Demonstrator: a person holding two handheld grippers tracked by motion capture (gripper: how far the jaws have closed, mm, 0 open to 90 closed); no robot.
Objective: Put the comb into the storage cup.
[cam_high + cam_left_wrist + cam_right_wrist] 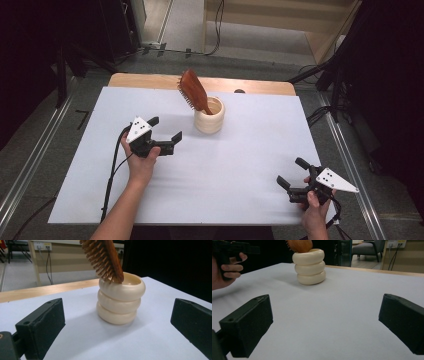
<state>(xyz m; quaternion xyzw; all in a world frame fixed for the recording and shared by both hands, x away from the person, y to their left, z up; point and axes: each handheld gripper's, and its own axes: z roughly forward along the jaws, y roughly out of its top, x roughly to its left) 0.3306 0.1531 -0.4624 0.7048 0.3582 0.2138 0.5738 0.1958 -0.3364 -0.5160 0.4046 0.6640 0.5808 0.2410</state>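
Observation:
A cream ringed cup stands upright on the white table, toward the back centre. A brown wooden hairbrush leans in it, bristled head up and tilted left. My left gripper is open a short way left of the cup, nothing between its jaws. Along its jaws, the left gripper view has the cup and brush straight ahead. My right gripper is open near the front right corner, far from the cup. Its wide-set jaws hold nothing.
The white sheet covers the table, with a bare wooden strip along the far edge. A small dark spot lies at that edge. Cables trail off the front. Metal rails and floor flank both sides.

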